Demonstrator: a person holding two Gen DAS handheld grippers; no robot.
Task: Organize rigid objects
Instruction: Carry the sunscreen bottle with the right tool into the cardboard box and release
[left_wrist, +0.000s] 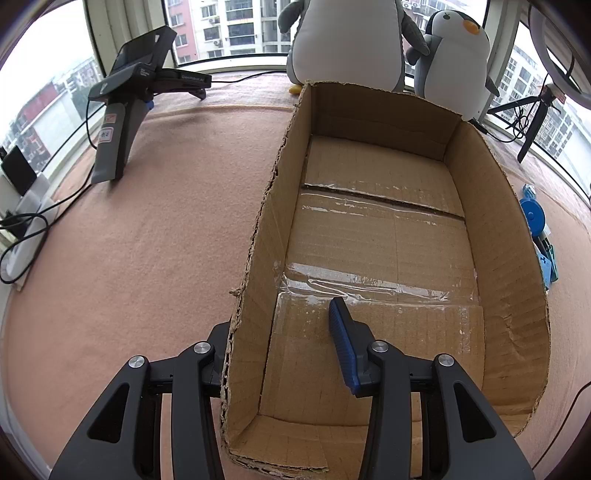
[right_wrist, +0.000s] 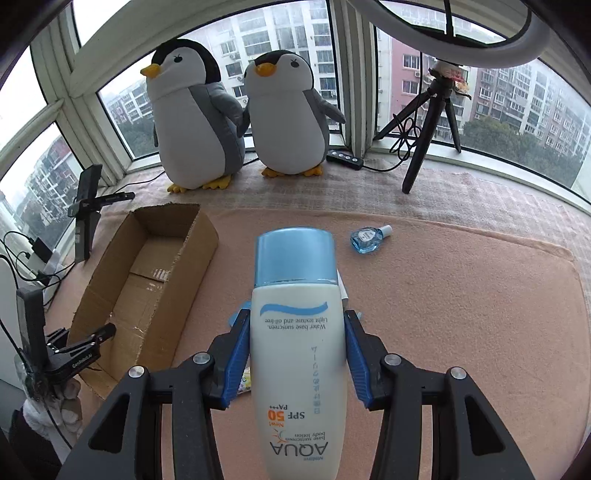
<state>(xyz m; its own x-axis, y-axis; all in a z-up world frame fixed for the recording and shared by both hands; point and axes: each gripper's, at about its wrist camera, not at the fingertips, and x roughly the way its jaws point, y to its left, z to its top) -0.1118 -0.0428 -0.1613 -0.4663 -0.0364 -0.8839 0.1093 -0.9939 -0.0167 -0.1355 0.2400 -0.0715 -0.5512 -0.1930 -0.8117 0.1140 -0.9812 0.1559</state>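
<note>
A: Right gripper (right_wrist: 297, 354) pose?
B: Level over the pink blanket (right_wrist: 461, 314), jaws clamped on the sunscreen bottle (right_wrist: 298, 350), blue cap pointing away at 12 o'clock.
A: Left gripper (left_wrist: 286, 354)?
B: Straddles the cardboard box (left_wrist: 369, 229) near wall: one finger outside, blue-padded finger (left_wrist: 343, 347) inside. Jaws wide, holding nothing.
A: View differences?
B: Only the right view shows the small blue bottle (right_wrist: 365, 240) lying at 1 o'clock, and a gloved hand (right_wrist: 68, 402) on the left gripper at 8 o'clock. Left view shows the box floor bare, taped.
</note>
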